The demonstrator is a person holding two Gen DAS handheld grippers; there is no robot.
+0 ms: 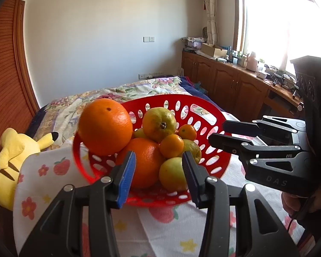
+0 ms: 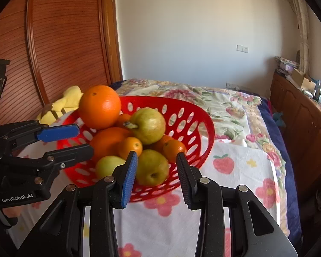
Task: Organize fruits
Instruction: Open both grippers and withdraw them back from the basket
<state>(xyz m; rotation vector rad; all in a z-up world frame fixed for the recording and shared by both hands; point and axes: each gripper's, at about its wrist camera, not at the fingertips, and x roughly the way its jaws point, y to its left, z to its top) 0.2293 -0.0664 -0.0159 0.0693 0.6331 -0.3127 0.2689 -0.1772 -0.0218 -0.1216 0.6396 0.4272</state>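
A red perforated basket (image 1: 203,107) (image 2: 182,107) sits on a bed, heaped with fruit. A large orange (image 1: 104,126) (image 2: 99,107) tops the pile at the left, above a second orange (image 1: 145,165) (image 2: 106,143). A yellow-green pear (image 1: 159,123) (image 2: 148,125), small mandarins (image 1: 171,145) (image 2: 130,147) and more green pears (image 1: 171,176) (image 2: 152,167) lie beside them. My left gripper (image 1: 159,174) (image 2: 78,140) is open and empty at the basket's near-left rim. My right gripper (image 2: 157,174) (image 1: 217,133) is open and empty at the near-right rim.
A white cloth with strawberry and flower prints (image 2: 235,171) lies under the basket on a floral bedspread (image 2: 224,107). A yellow plush toy (image 1: 12,158) (image 2: 64,105) lies at the left. A wooden wardrobe (image 2: 53,53) stands at the left, low cabinets (image 1: 235,83) at the right.
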